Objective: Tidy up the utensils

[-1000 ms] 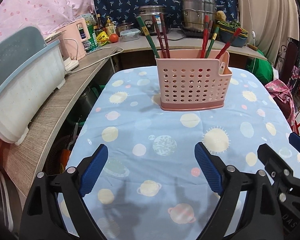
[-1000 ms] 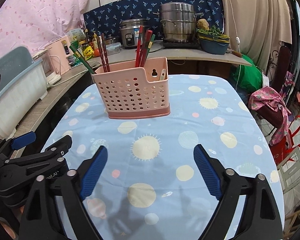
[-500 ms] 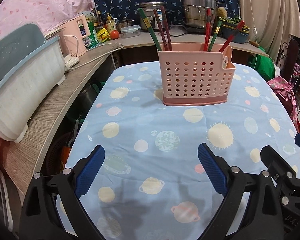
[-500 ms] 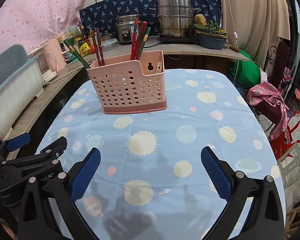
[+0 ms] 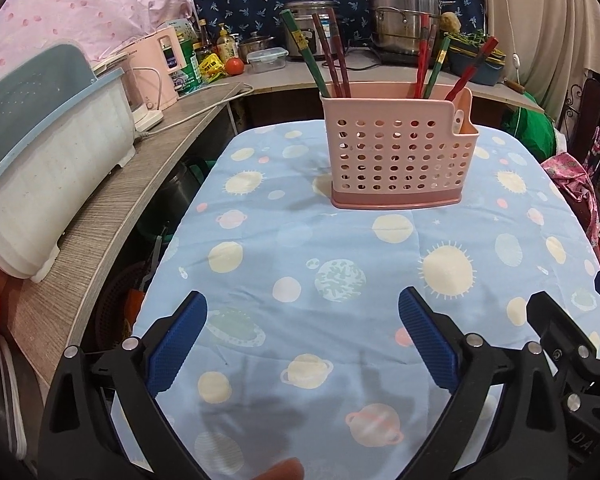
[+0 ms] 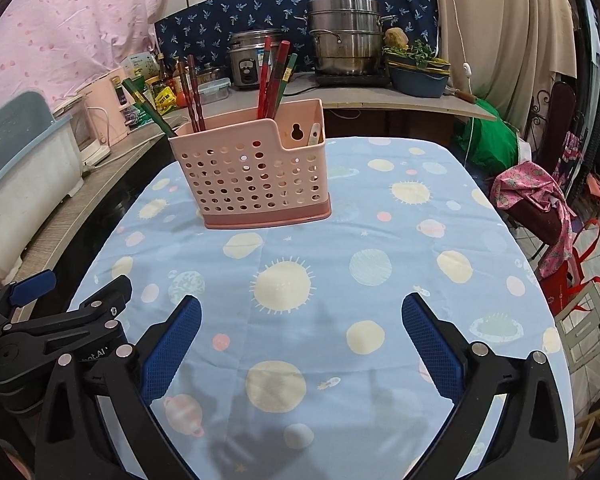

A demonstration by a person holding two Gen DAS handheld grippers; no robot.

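A pink perforated utensil holder (image 5: 396, 152) stands on the far half of the table, also in the right wrist view (image 6: 256, 176). Red and green chopsticks (image 5: 332, 56) stick out of its left and right ends (image 6: 274, 76). A pale utensil tip (image 6: 314, 134) shows in its small side pocket. My left gripper (image 5: 304, 340) is open and empty above the near table. My right gripper (image 6: 300, 344) is open and empty beside it. Each gripper shows at the other view's edge.
The table wears a blue planet-print cloth (image 5: 340, 248). A wooden counter (image 5: 100, 208) on the left carries a white-and-blue dish bin (image 5: 40, 168) and a pink kettle (image 5: 156, 68). The back counter holds a rice cooker (image 6: 252, 60) and steel pots (image 6: 346, 36). Bags (image 6: 536, 196) lie right.
Both grippers have drawn back slightly from the holder and stayed open. The holder and chopsticks have not moved.
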